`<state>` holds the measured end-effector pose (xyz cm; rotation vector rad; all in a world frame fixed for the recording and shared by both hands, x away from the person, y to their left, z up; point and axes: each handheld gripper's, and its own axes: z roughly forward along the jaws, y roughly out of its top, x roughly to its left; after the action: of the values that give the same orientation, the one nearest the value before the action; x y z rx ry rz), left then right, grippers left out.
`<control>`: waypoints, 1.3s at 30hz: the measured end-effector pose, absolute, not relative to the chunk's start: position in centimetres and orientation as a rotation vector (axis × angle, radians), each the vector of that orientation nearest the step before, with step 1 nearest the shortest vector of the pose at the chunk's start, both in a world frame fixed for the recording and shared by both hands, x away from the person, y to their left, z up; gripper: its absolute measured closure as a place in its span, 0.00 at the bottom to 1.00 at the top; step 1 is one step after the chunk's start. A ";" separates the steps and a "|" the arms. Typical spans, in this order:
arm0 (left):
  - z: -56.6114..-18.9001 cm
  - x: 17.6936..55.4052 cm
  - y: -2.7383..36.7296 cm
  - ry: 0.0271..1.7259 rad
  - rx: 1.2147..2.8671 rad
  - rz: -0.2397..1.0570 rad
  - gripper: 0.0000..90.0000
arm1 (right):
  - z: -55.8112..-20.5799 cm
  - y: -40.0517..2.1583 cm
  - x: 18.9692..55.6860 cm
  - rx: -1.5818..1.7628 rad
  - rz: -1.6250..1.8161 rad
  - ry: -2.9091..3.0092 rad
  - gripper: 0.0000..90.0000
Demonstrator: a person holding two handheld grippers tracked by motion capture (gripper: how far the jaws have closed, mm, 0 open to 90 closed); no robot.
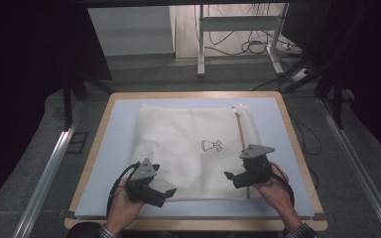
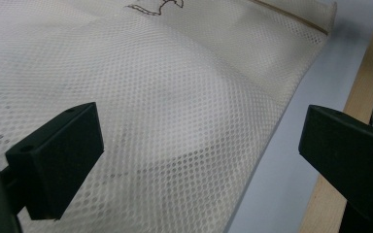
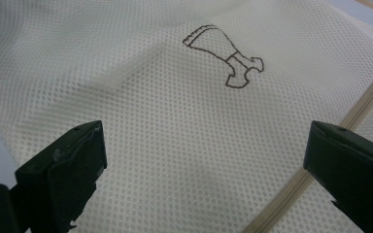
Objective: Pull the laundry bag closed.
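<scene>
A cream mesh laundry bag [image 1: 193, 148] lies flat across the pale-topped counter [image 1: 109, 148]; it looks light, limp and likely to sag, so its near hem or zipper [image 3: 364, 109] edge seems the best hold. The left tongs [image 1: 164, 191] and right tongs [image 1: 229, 175] hover wide open, holding nothing.

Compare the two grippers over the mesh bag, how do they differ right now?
The left gripper sits over the near left corner of the mesh bag, while the right gripper is by the zipper strip on the bag's right side. In its own view the left gripper looks over the bag's edge and blue mat; the right one faces the printed drawing. Both are open, holding nothing.
</scene>
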<state>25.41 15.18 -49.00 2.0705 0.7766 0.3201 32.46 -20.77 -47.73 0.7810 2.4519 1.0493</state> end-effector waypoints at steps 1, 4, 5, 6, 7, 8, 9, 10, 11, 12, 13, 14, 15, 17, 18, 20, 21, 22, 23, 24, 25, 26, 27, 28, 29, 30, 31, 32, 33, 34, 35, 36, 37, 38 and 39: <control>-49.0 25.4 15.4 0.782 2.063 0.322 0.02 | -47.7 -20.8 32.3 0.781 1.047 2.451 0.02; -48.8 25.2 15.9 0.792 2.053 0.332 0.02 | -47.8 -21.0 31.8 0.775 1.040 2.454 0.01; -48.8 25.1 16.2 0.796 2.047 0.335 0.02 | -47.8 -21.0 31.6 0.777 1.041 2.455 0.01; -48.7 25.1 16.3 0.800 2.042 0.336 0.02 | -47.8 -21.1 31.4 0.780 1.040 2.455 0.00; -48.7 25.0 16.5 0.804 2.039 0.337 0.02 | -47.8 -21.2 31.3 0.775 1.035 2.454 0.00; -48.7 24.9 16.7 0.806 2.037 0.340 0.02 | -47.8 -21.3 31.1 0.778 1.035 2.453 0.00; -48.7 24.9 16.8 0.811 2.034 0.344 0.02 | -47.8 -21.3 30.9 0.779 1.034 2.452 0.00; -48.6 24.8 16.9 0.812 2.035 0.348 0.02 | -47.8 -21.4 30.8 0.775 1.032 2.452 0.00; -48.6 24.7 17.1 0.817 2.034 0.353 0.02 | -47.8 -21.5 30.6 0.776 1.031 2.448 0.00; -48.6 24.6 17.3 0.819 2.032 0.357 0.02 | -47.7 -21.6 30.4 0.778 1.034 2.445 0.00; -48.5 24.5 17.5 0.826 2.025 0.358 0.02 | -47.7 -21.7 30.2 0.781 1.035 2.443 0.00; -48.5 24.5 17.7 0.830 2.022 0.361 0.02 | -47.6 -21.9 30.0 0.780 1.038 2.439 0.00; -48.4 24.4 17.9 0.835 2.017 0.365 0.02 | -47.6 -22.0 29.9 0.781 1.038 2.438 0.00; -48.3 24.3 18.4 0.847 2.003 0.369 0.02 | -47.5 -22.3 29.5 0.783 1.033 2.430 0.00; -48.3 24.2 18.7 0.853 1.997 0.372 0.02 | -47.5 -22.5 29.3 0.785 1.032 2.427 0.00; -48.1 24.1 19.2 0.861 1.985 0.379 0.02 | -47.4 -22.8 29.0 0.794 1.040 2.418 0.00; -48.1 24.0 19.5 0.866 1.979 0.381 0.02 | -47.3 -23.0 28.8 0.794 1.043 2.414 0.00; -48.0 24.0 19.6 0.870 1.976 0.382 0.02 | -47.2 -23.1 28.6 0.798 1.046 2.407 0.00; -48.0 23.9 19.9 0.876 1.972 0.388 0.02 | -47.1 -23.3 28.4 0.798 1.046 2.404 0.00; -47.9 23.8 20.1 0.880 1.969 0.392 0.02 | -47.1 -23.4 28.2 0.801 1.046 2.398 0.00; -47.9 23.7 20.3 0.884 1.967 0.395 0.02 | -47.1 -23.6 28.0 0.803 1.049 2.393 0.00; -47.8 23.6 20.4 0.886 1.967 0.404 0.02 | -47.0 -23.7 27.8 0.803 1.048 2.390 0.00; -47.8 23.5 20.6 0.890 1.967 0.409 0.02 | -47.0 -23.8 27.6 0.804 1.049 2.386 0.00; -47.8 23.5 20.7 0.892 1.967 0.415 0.02 | -46.9 -24.0 27.5 0.808 1.050 2.384 0.00; -47.7 23.3 20.8 0.894 1.969 0.426 0.02 | -46.9 -24.1 27.4 0.806 1.047 2.382 0.00; -47.7 23.2 21.0 0.896 1.970 0.433 0.02 | -46.9 -24.2 27.2 0.813 1.051 2.377 0.00; -47.6 23.1 21.1 0.900 1.970 0.443 0.02 | -46.9 -24.4 27.1 0.813 1.052 2.375 0.00; -47.5 23.0 21.3 0.903 1.969 0.451 0.02 | -46.8 -24.5 26.9 0.814 1.055 2.370 0.00; -47.5 22.8 21.5 0.907 1.967 0.462 0.02 | -46.8 -24.6 26.7 0.818 1.059 2.366 0.00; -47.5 22.7 21.7 0.911 1.963 0.469 0.02 | -46.8 -24.8 26.5 0.821 1.059 2.362 0.00; -47.4 22.6 22.0 0.915 1.958 0.472 0.02 | -46.8 -25.0 26.3 0.821 1.056 2.359 0.00; -47.4 22.5 22.2 0.918 1.954 0.473 0.02 | -46.8 -25.1 26.1 0.824 1.057 2.355 0.00; -47.4 22.4 22.4 0.924 1.947 0.476 0.02 | -46.8 -25.2 25.9 0.823 1.057 2.353 0.00; -47.3 22.3 22.6 0.927 1.943 0.479 0.02 | -46.8 -25.4 25.7 0.825 1.058 2.350 0.00; -47.3 22.2 22.7 0.931 1.939 0.482 0.02 | -46.8 -25.5 25.5 0.829 1.057 2.345 0.00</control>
<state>22.24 22.74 -47.32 1.9390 0.9311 0.4822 25.54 -25.49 -46.81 0.8288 2.3453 1.0571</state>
